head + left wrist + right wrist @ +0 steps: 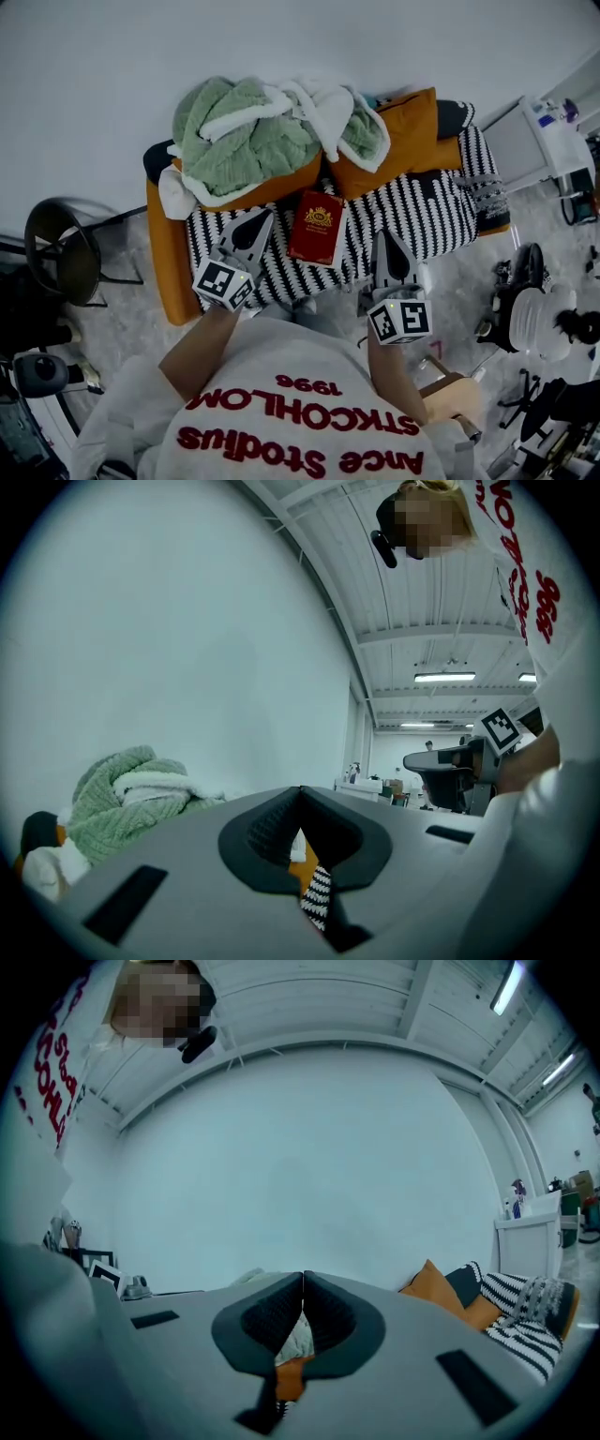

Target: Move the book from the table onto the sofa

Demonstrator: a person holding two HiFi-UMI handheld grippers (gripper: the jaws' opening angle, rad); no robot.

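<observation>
Tongs shut tight and empty on both sides: your left tongs (261,218) and right tongs (388,238) flank the red book (317,228), which lies flat on the sofa (431,216) seat, apparently set clear of the green blanket (234,131) so it rests level.

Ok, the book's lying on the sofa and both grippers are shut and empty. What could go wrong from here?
1. The left gripper and right gripper hover on either side of the book. A sideways swing while pulling away could nudge it across the striped seat of the sofa.
2. The green blanket is heaped on the cushions just behind the book and might slump onto it if brushed.
</observation>
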